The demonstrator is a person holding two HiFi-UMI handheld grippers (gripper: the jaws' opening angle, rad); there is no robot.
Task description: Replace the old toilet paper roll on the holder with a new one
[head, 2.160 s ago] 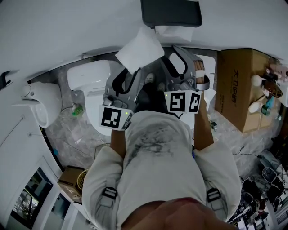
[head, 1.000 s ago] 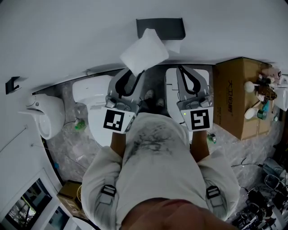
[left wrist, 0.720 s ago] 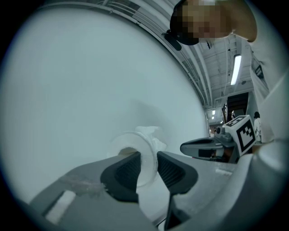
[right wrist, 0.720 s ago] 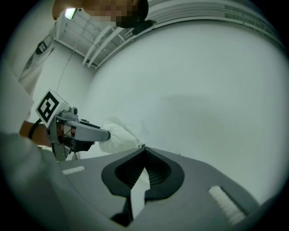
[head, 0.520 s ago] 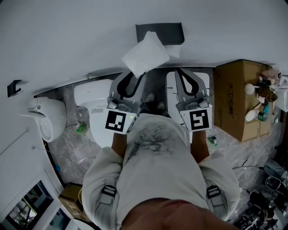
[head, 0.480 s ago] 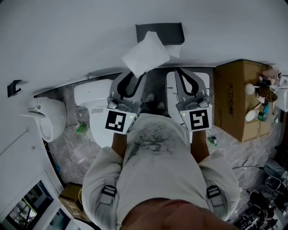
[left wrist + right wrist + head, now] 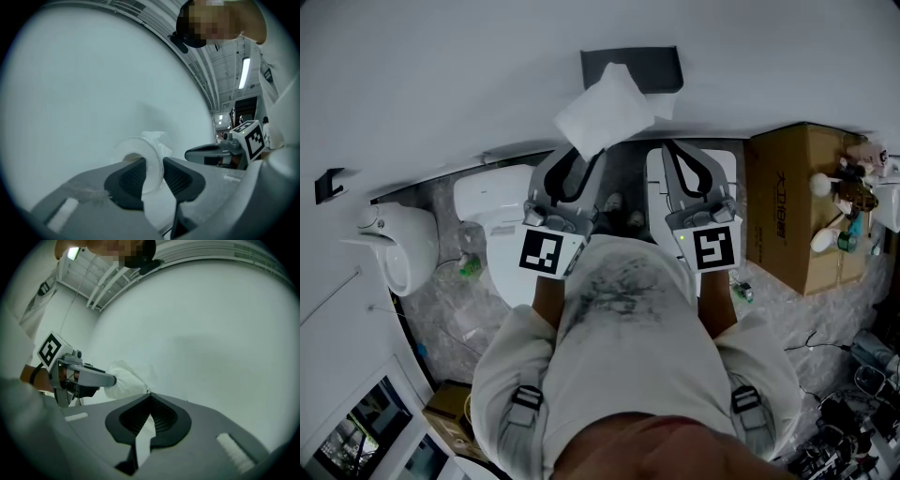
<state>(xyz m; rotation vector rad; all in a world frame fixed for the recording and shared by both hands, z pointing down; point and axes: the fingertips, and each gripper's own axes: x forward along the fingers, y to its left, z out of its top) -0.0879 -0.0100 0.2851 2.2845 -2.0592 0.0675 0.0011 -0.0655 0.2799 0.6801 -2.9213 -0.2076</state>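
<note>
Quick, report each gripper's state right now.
Left gripper: shut on the toilet paper roll.
Right gripper: shut, holding nothing.

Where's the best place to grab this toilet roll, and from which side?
Take the toilet roll by its paper wall, probably from an open end: one jaw in the hollow core, one outside. The left gripper seems to pinch it so.
</note>
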